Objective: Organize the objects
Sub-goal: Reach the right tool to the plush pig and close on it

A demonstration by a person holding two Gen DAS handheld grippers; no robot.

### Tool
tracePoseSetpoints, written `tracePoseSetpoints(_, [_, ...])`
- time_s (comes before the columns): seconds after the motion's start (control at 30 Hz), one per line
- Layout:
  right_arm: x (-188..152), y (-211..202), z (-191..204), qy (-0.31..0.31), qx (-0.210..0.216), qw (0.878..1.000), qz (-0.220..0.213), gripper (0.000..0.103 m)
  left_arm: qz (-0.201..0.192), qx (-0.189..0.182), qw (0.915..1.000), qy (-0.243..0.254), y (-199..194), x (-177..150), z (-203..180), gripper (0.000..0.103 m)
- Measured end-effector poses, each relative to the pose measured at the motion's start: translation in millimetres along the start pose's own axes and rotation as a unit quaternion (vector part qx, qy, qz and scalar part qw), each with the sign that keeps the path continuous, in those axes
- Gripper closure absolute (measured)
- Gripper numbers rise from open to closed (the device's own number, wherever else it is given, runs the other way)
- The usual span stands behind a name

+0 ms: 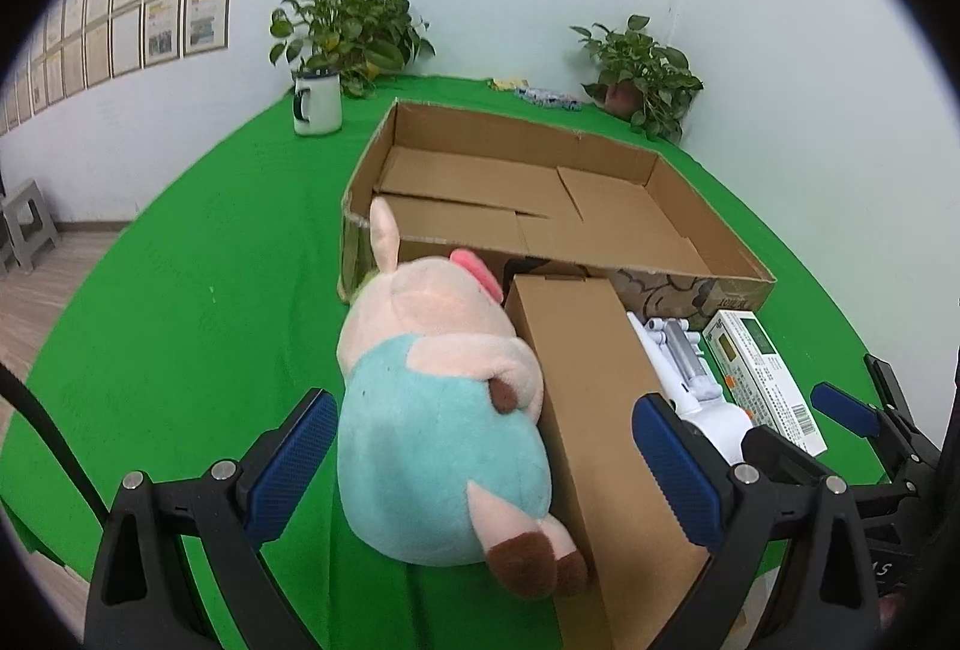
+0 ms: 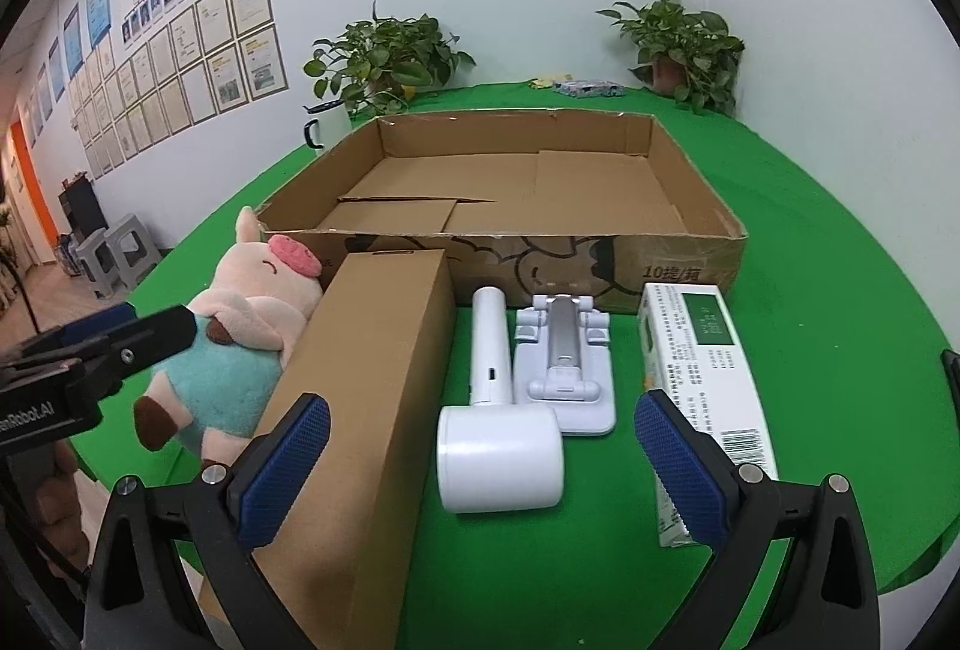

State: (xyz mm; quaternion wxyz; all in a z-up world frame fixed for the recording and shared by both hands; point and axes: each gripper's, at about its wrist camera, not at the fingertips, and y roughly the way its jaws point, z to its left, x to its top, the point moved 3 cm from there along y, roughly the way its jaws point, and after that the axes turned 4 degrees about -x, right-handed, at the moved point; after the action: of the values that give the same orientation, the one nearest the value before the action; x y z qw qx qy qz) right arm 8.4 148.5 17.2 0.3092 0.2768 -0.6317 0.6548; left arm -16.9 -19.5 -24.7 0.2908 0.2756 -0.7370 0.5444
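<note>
**Ana:** On the green-covered desk (image 2: 810, 206), nothing has gone into the open cardboard tray (image 2: 696, 254) yet. The plush pig (image 1: 432, 410), the tall brown carton (image 2: 372, 380), the white handheld device (image 2: 498, 410), the white folding stand (image 2: 564, 362) and the green-and-white printed box (image 2: 702, 368) all lie in a row just in front of it.

**Ben:** And the fingers?

**Ana:** Both pairs are spread wide, holding nothing. The left gripper (image 1: 486, 464) hangs over the pig and the carton's edge; the right gripper (image 2: 480, 464) frames the white device.

**Ben:** What could go wrong?

**Ana:** The pig leans against the carton, touching it. Closing the left fingers as they stand would likely catch the carton's corner with the soft fleece, dragging both. The pig is squashy, so a shallow pinch may slip off.

**Ben:** The right side?

**Ana:** That device looks like smooth, glossy plastic, a round drum on a straight handle. I'd expect it to roll or squirt out of ribbed pads. It touches the stand, which could be nudged. The carton is matte, stiff cardboard, and a sideways bump might topple it.
</note>
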Motion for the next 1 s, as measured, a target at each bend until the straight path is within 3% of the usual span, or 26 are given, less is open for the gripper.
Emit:
tracePoseSetpoints(0.17, [4.1,2.9,15.1,-0.012,0.040,0.999,0.003,0.001,0.061,-0.028,0.9966,-0.048,22.7,-15.3,20.2,0.004])
tracePoseSetpoints(0.27, [5.7,4.6,24.6,-0.014,0.071,0.997,0.006,0.001,0.110,-0.038,0.9897,-0.084,43.1,-30.4,34.0,0.012])
tracePoseSetpoints(0.37, [6.1,5.8,33.8,-0.016,0.103,0.994,0.011,0.001,0.114,-0.087,0.9818,-0.125,48.3,-36.3,41.9,0.016])
tracePoseSetpoints(0.5, [7.6,5.1,45.9,-0.017,0.139,0.990,0.017,0.001,0.103,-0.093,0.9842,-0.111,43.5,-37.2,40.3,0.028])
tracePoseSetpoints(0.63, [13.2,3.2,57.5,-0.018,0.158,0.987,0.025,0.001,0.089,-0.081,0.9887,-0.090,33.6,-39.5,38.7,0.037])
tracePoseSetpoints(0.83, [35.5,2.1,81.8,-0.015,0.210,0.977,0.038,0.002,0.051,-0.016,0.9971,-0.054,-1.7,-38.1,52.0,0.038])
tracePoseSetpoints(1.0, [58.7,10.6,122.3,-0.012,0.295,0.953,0.070,0.003,0.049,0.016,0.9977,-0.043,-20.7,-49.3,67.5,0.038])
